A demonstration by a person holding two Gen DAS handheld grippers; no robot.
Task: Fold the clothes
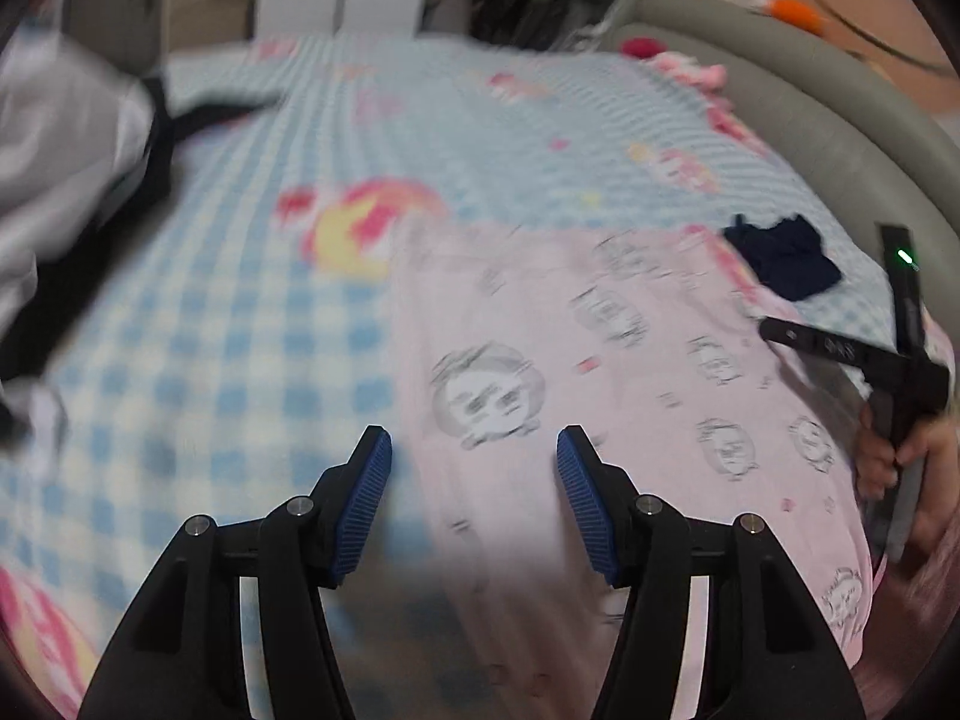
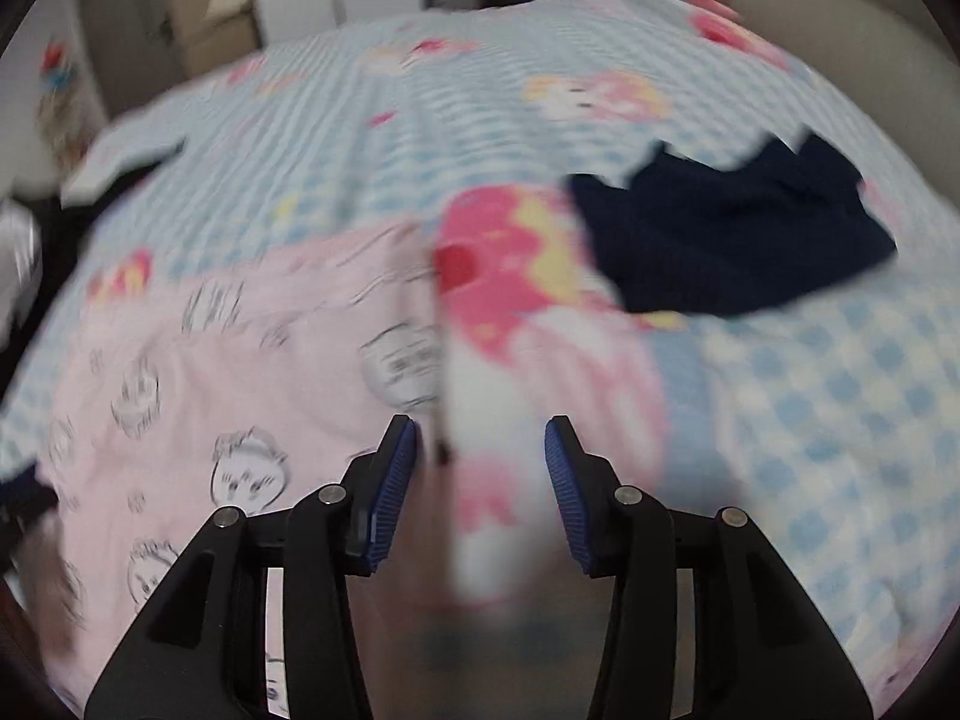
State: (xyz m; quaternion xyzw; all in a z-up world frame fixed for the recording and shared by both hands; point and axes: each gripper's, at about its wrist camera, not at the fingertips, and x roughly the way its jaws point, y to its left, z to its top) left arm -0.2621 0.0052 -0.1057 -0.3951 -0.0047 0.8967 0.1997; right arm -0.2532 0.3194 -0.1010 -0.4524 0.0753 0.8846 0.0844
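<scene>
While both grippers angle downward, I see left gripper (image 1: 474, 450) and right gripper (image 2: 480, 438) parted, empty, pink garment (image 1: 600, 396) at twelve o'clock.

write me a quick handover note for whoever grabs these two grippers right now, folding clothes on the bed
Left gripper: open, nothing between the pads, above the left edge of the pink printed garment.
Right gripper: open, holding nothing, over the same garment's right edge.
Things: the pink garment lies spread on the blue checked bedspread. A small dark navy piece lies beyond it to the right. A white and black pile sits at the far left.
Done: pink garment looks laid out, though both views are blurred.
Left: grip its edges and fold it, then the navy piece and the pile.
</scene>
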